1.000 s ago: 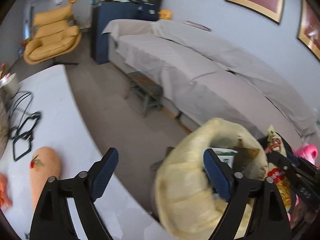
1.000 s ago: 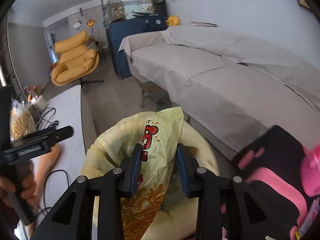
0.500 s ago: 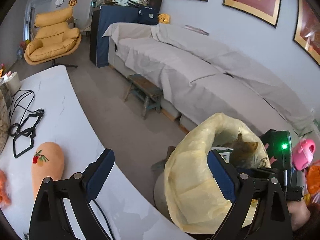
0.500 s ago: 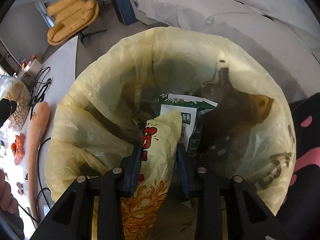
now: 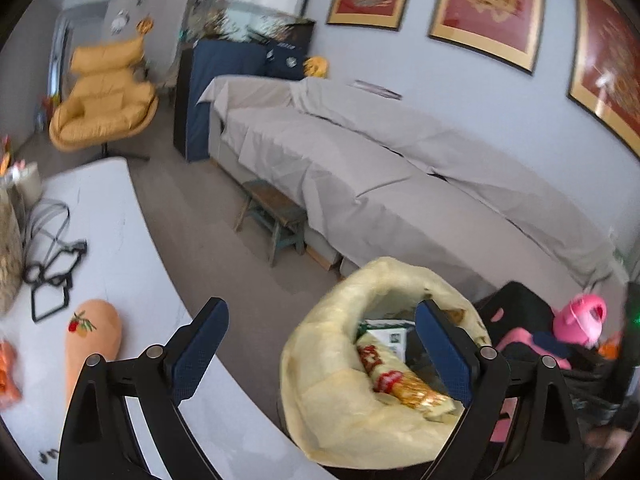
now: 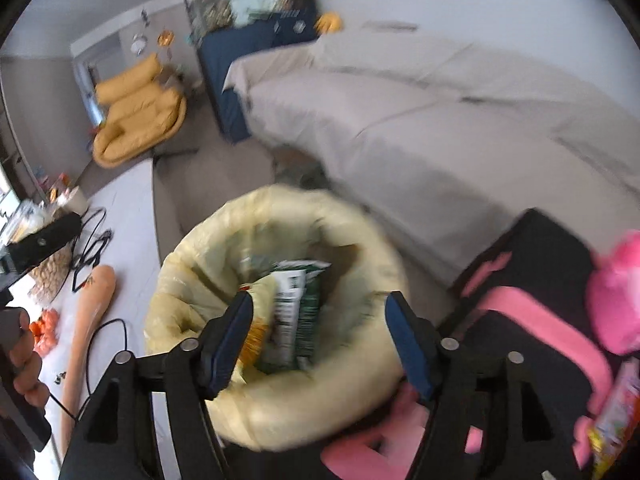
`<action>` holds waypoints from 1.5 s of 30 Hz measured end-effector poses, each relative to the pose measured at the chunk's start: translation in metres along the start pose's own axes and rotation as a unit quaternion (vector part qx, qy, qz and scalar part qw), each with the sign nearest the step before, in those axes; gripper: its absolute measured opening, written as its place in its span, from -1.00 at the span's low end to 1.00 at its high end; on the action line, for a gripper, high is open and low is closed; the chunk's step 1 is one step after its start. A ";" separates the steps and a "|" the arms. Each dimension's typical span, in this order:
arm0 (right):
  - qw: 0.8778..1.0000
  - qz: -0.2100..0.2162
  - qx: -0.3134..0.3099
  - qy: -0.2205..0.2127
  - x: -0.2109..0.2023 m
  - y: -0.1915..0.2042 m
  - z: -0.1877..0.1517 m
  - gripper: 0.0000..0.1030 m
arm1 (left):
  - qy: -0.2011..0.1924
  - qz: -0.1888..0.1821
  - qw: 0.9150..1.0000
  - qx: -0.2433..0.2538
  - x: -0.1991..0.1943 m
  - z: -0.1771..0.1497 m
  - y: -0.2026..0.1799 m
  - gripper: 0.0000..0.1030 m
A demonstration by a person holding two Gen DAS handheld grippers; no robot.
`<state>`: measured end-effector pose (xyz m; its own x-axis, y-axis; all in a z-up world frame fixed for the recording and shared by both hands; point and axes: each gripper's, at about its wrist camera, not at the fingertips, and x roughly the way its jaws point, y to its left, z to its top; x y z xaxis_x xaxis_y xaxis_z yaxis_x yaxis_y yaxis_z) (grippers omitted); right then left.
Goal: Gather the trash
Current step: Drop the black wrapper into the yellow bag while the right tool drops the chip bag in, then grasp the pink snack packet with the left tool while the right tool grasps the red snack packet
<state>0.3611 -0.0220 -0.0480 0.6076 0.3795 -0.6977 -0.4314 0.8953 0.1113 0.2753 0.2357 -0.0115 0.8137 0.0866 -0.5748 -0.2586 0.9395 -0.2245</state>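
A bin lined with a yellow bag stands on the floor beside the white table. Inside it lie a yellow snack wrapper with red print and a green-and-white packet. My right gripper hangs above the bin's mouth, its jaws opening with nothing between the pads; the snack wrapper lies loose below. My left gripper is open and empty, its left finger over the table edge, its right finger over the bin.
A peach plush carrot, black cables and orange bits lie on the table. A black-and-pink bag and a pink toy sit right of the bin. A covered sofa and a small stool stand behind.
My right gripper dipped into the bin, let go of the yellow snack wrapper and pulled back up and out. The left gripper rose and drew back a little.
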 end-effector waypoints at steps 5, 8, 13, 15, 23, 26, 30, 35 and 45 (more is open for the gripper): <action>0.997 -0.050 0.021 -0.058 -0.075 -0.040 -0.022 0.53 | -0.006 -0.020 0.998 0.066 -0.019 -0.011 -0.065 0.83; 0.991 -0.093 0.035 -0.089 -0.124 -0.070 -0.044 0.69 | -0.003 -0.047 0.994 0.100 -0.030 -0.021 -0.107 0.83; 0.979 -0.163 0.054 -0.113 -0.183 -0.113 -0.081 0.83 | 0.006 -0.092 0.985 0.148 -0.042 -0.040 -0.171 0.83; 0.972 -0.196 0.061 -0.118 -0.205 -0.130 -0.099 0.91 | 0.011 -0.107 0.980 0.165 -0.045 -0.048 -0.194 0.83; 0.942 -0.298 0.103 -0.113 -0.269 -0.192 -0.163 0.97 | 0.064 -0.204 0.953 0.214 -0.044 -0.089 -0.272 0.83; 0.927 -0.345 0.115 -0.096 -0.284 -0.215 -0.186 0.97 | 0.099 -0.259 0.935 0.223 -0.039 -0.107 -0.297 0.83; 0.916 -0.369 0.131 -0.085 -0.295 -0.234 -0.213 0.97 | 0.147 -0.317 0.908 0.233 -0.031 -0.133 -0.334 0.83; 0.913 -0.356 0.175 -0.090 -0.306 -0.254 -0.237 0.97 | 0.191 -0.362 0.880 0.240 -0.017 -0.157 -0.378 0.68; 0.922 -0.314 0.211 -0.082 -0.306 -0.272 -0.258 0.97 | 0.265 -0.373 0.853 0.250 0.013 -0.189 -0.430 -0.43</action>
<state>0.1207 -0.4417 -0.0472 0.7571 -0.2448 -0.6057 0.3163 0.9486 0.0120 0.2990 -0.2301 -0.0708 0.2701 -0.6348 -0.7239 0.5909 0.7029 -0.3959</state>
